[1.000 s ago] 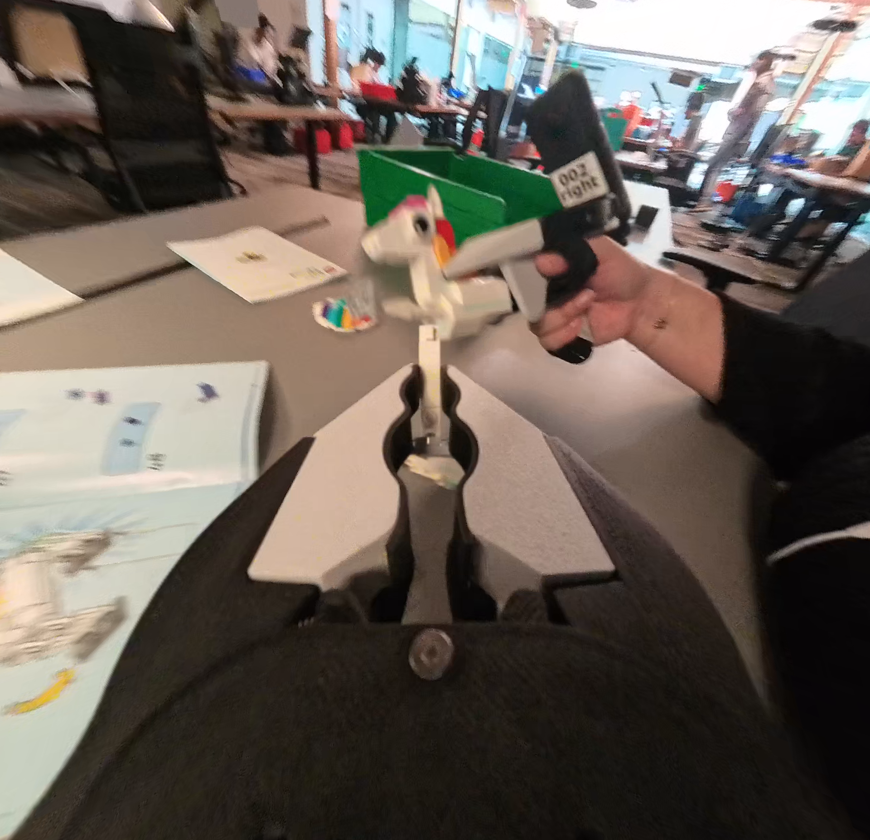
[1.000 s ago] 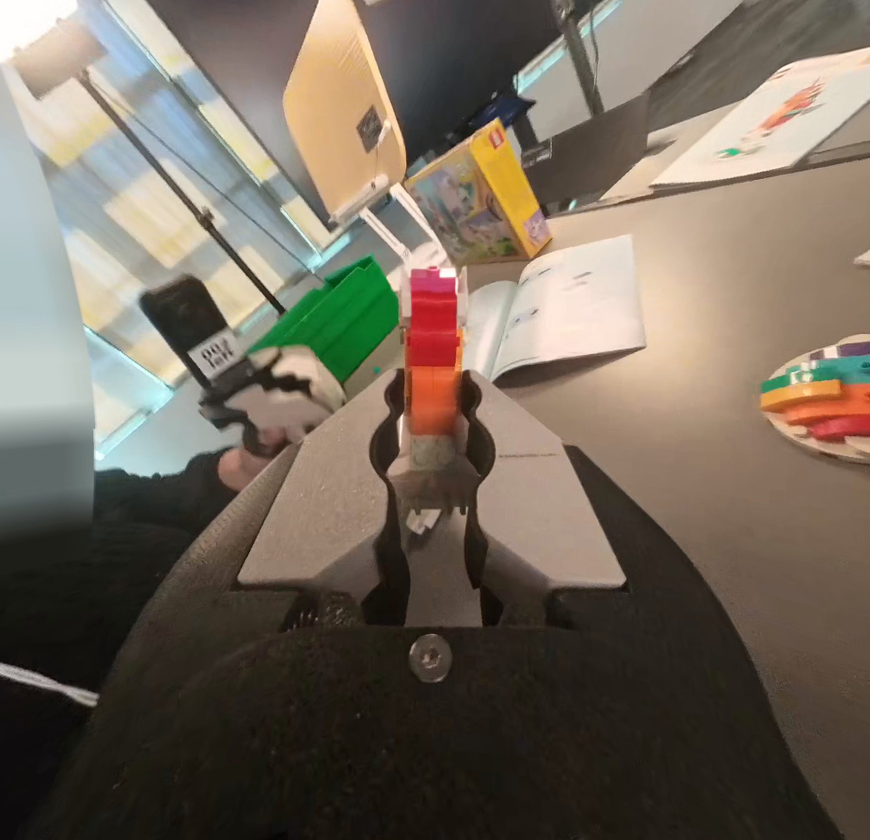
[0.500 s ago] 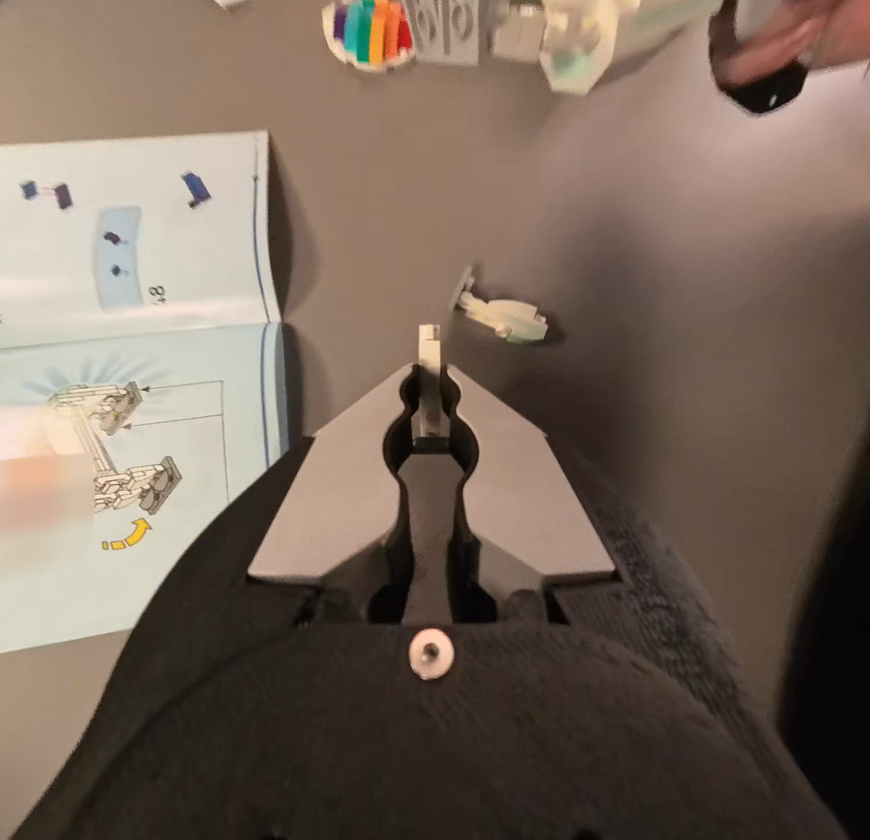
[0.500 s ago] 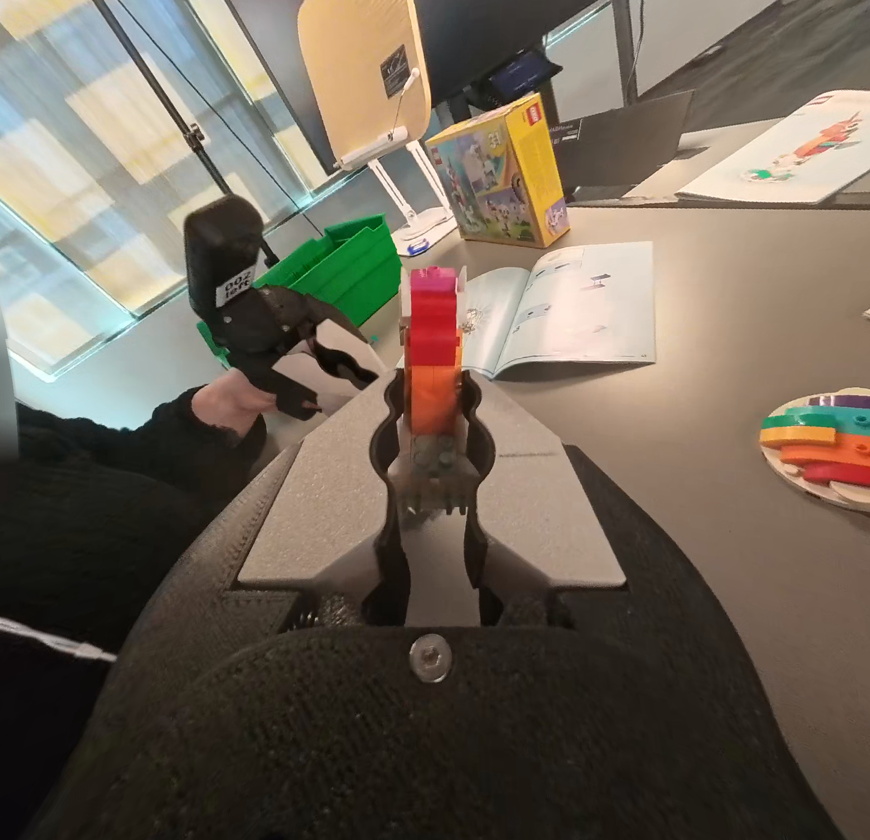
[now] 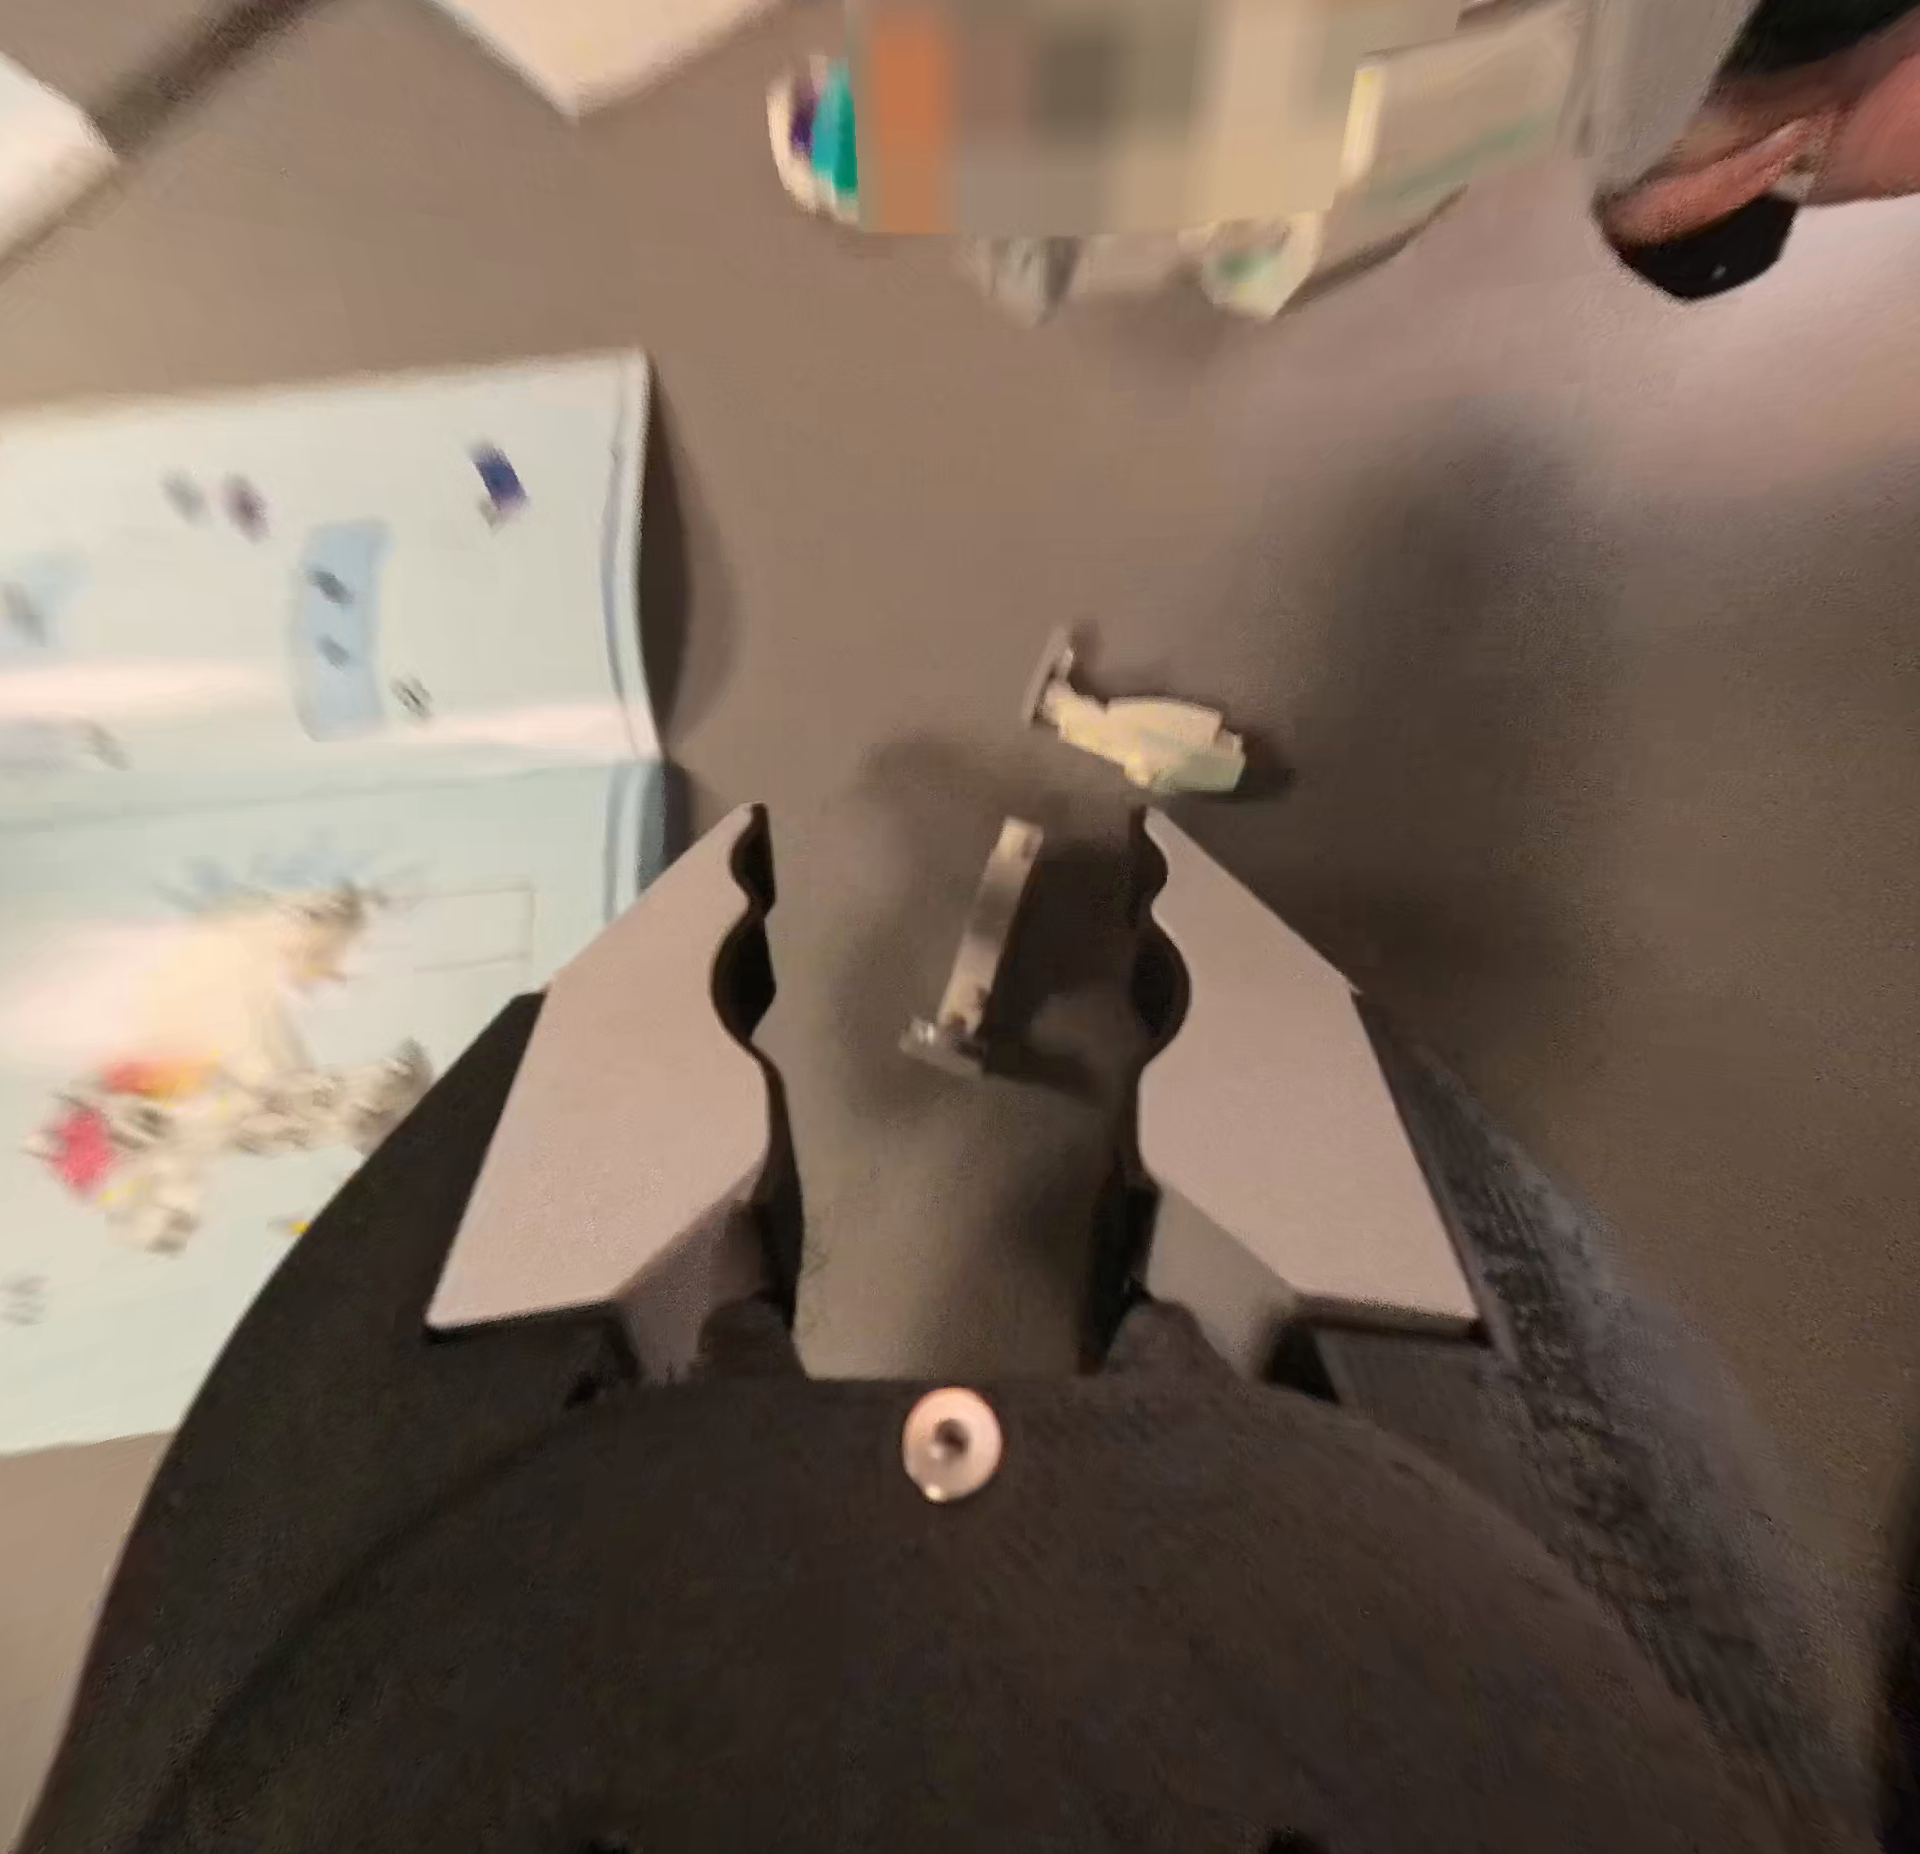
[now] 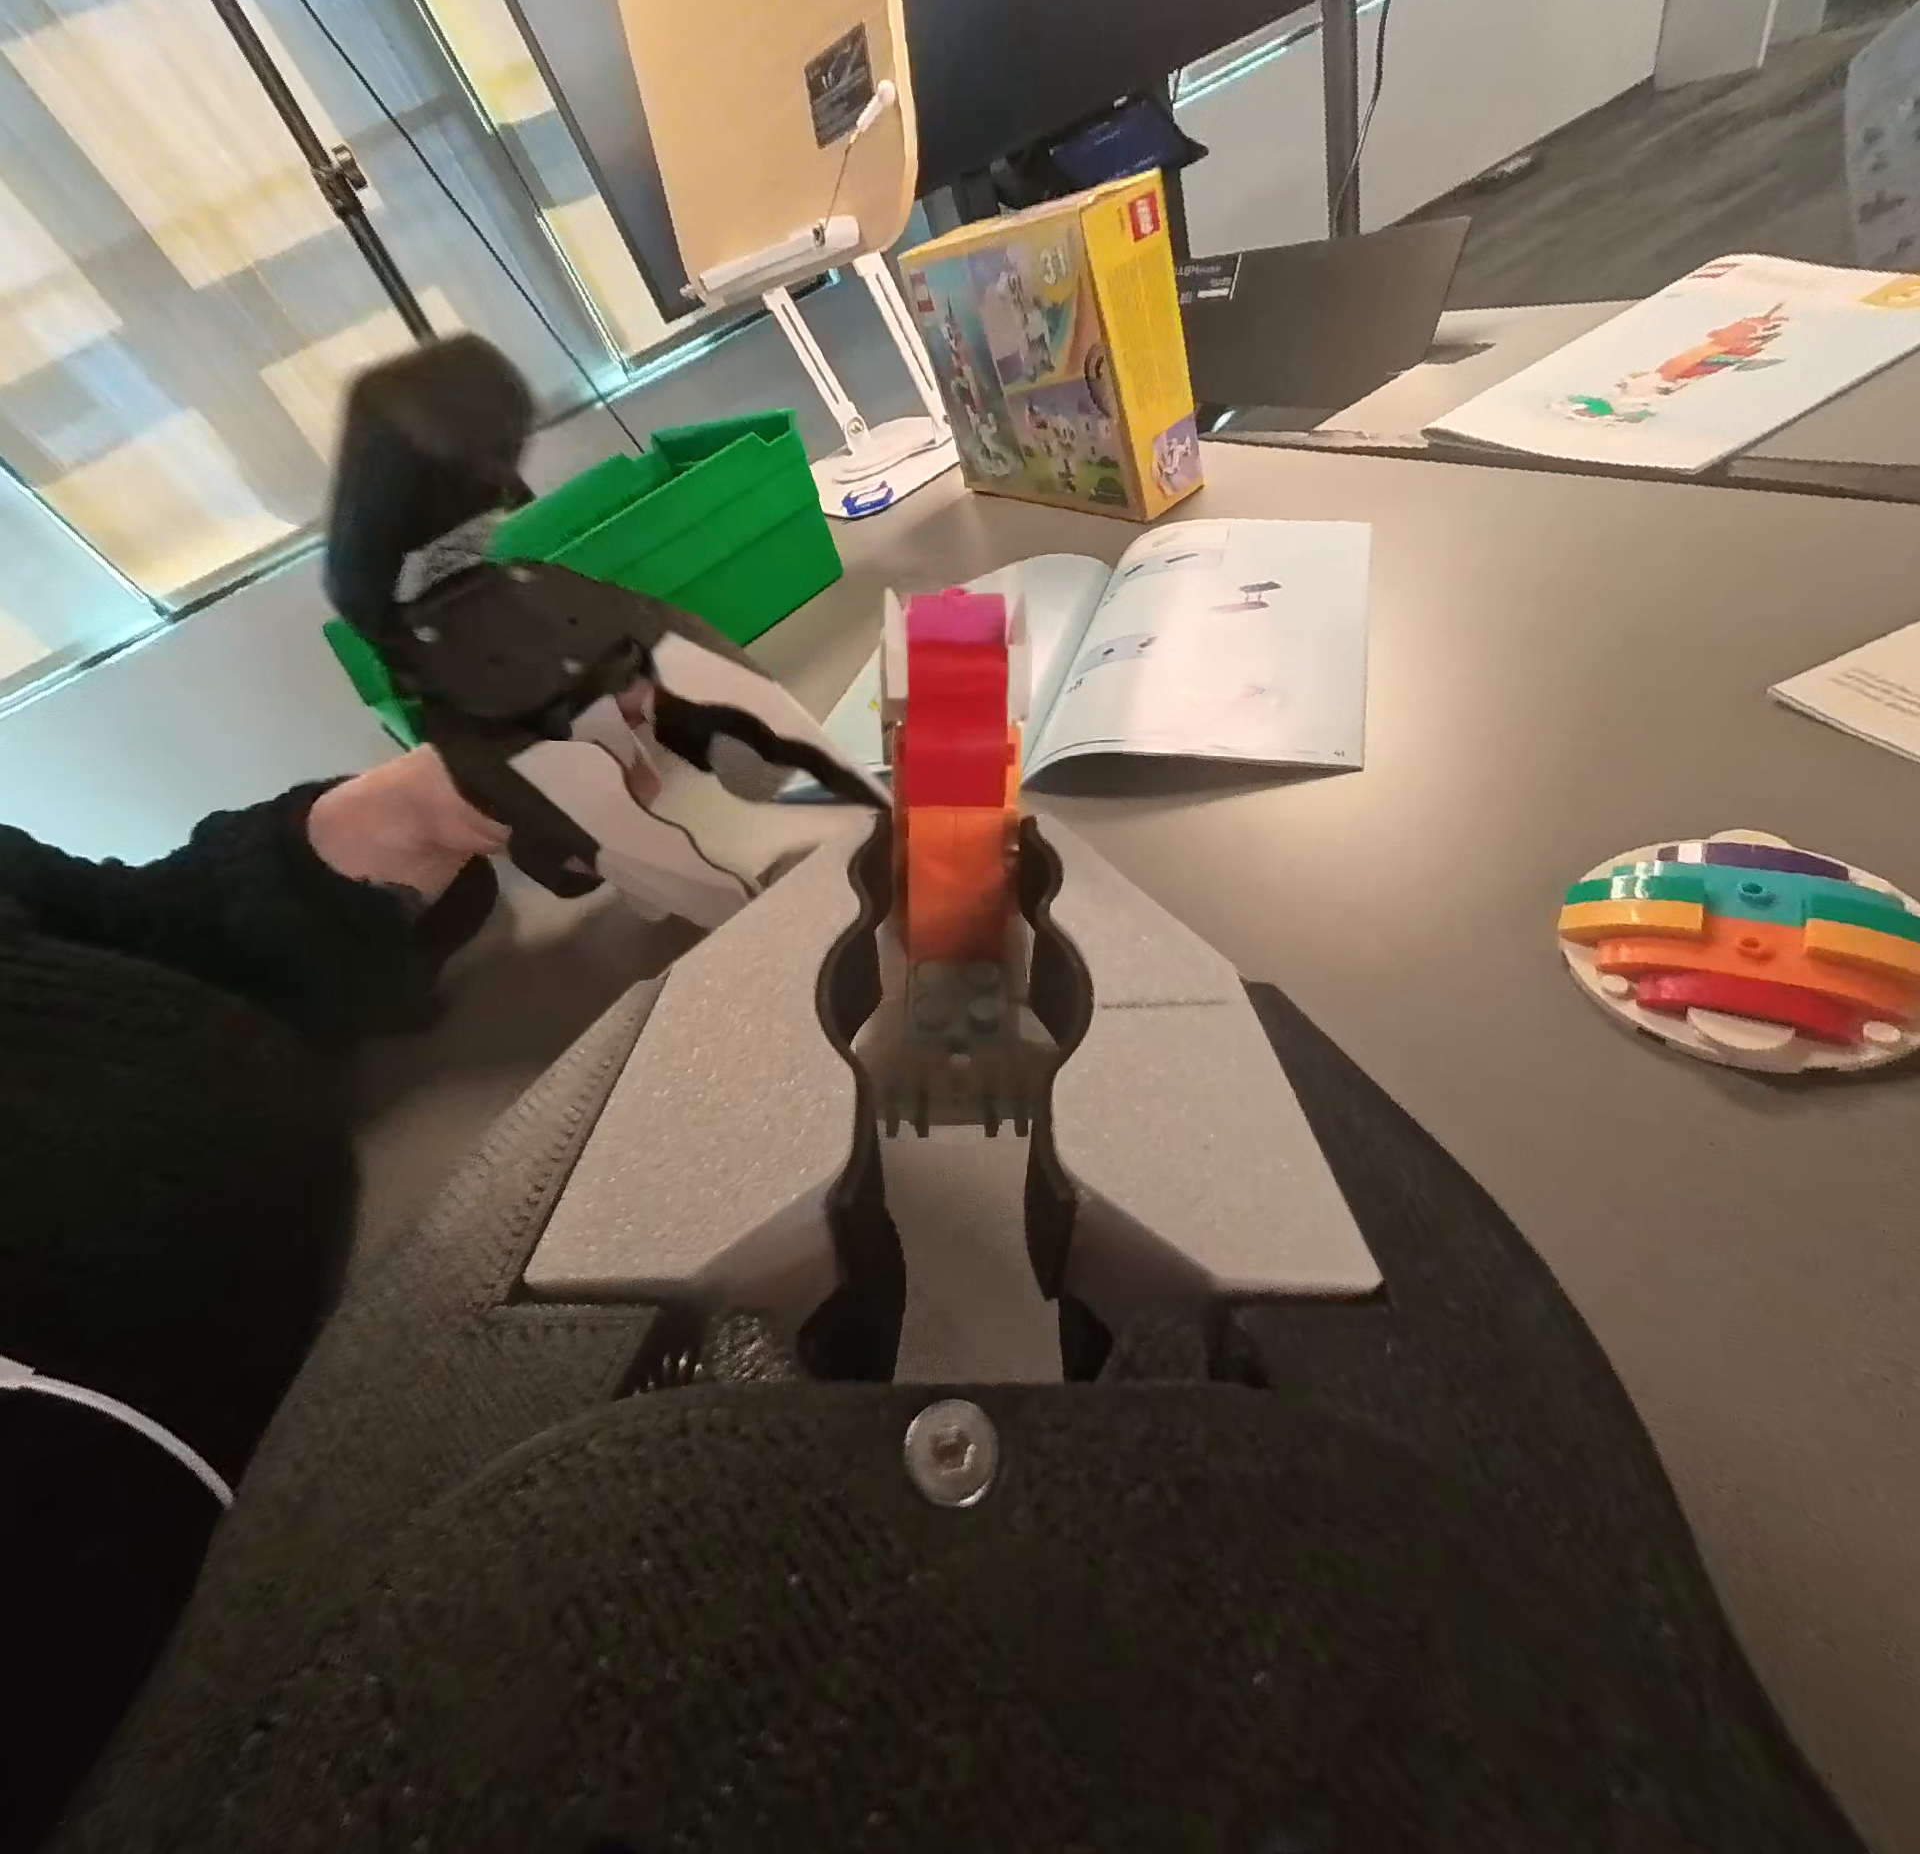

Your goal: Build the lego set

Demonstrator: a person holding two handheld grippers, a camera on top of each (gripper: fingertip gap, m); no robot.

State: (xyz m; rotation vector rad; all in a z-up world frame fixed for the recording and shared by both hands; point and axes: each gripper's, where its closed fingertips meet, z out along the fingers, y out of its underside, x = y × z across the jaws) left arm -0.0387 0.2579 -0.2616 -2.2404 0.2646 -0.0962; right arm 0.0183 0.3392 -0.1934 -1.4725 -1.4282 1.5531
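While grey table point(image 6: 1558, 1233) spans both views, far side shows big windows, dark monitor. Yellow set box point(image 6: 1049, 370) carries printing, far centre; green bin point(image 6: 686, 526) left of it. Open booklet point(image 5: 312, 765) left of left gripper point(image 5: 945, 931), jaws now spread; thin grey piece point(image 5: 982, 957), clamped earlier, loose between them. Right gripper point(image 6: 951, 931) stays clamped on lego build point(image 6: 956, 765). Small white piece point(image 5: 1143, 734) just beyond.

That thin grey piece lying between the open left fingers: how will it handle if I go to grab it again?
The thin grey piece looks light and stiff, a narrow strip with a small foot. Tilted on the table, it would likely skid or flip if nudged. The open left gripper probably needs to close squarely on its flat faces.
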